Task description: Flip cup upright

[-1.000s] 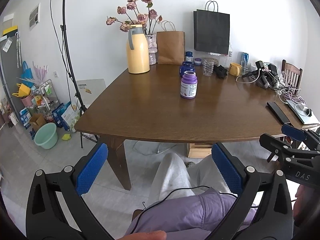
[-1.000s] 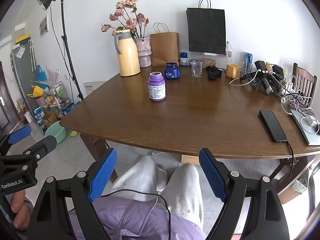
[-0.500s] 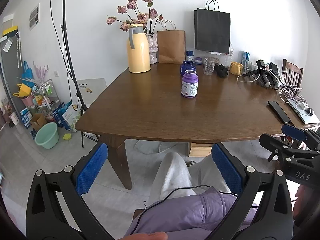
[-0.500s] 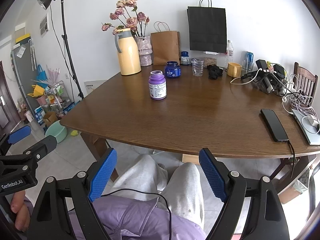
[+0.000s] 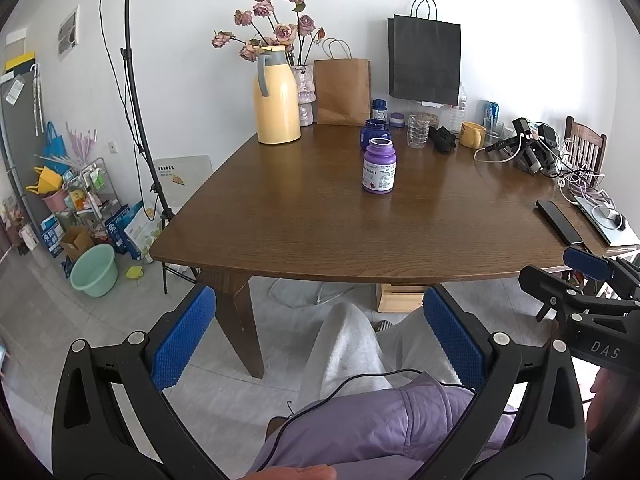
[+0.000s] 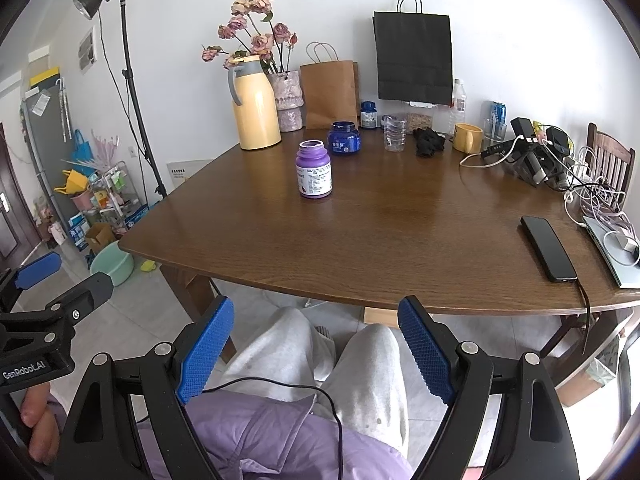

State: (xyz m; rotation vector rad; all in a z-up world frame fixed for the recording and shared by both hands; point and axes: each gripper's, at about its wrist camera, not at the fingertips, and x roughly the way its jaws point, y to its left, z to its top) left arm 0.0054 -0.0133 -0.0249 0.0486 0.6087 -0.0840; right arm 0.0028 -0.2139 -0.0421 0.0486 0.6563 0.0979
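Since both tools hang above the person's lap, short of the brown wooden table (image 6: 400,232), the left gripper (image 5: 318,300) and right gripper (image 6: 316,308) stand spread wide and hold nothing. The likeliest target, the purple plastic jar (image 6: 314,176), sits at 12 o'clock mid-table with its mouth apparently up. At this range I cannot tell whether it, the stack of clear plastic cups (image 6: 394,134) or the yellow ceramic mug (image 6: 467,137) at 1 o'clock is the cup, so picking the wrong item is the first risk. A high pinch on a light container could make it skid or tip on the smooth wood. A wide swing at 3 o'clock could clip the black slab phone (image 6: 548,248) near the edge. Legible writing: "Heart" on the jar, "DAS" on the right tool, "GenRobot.AI" on the left.
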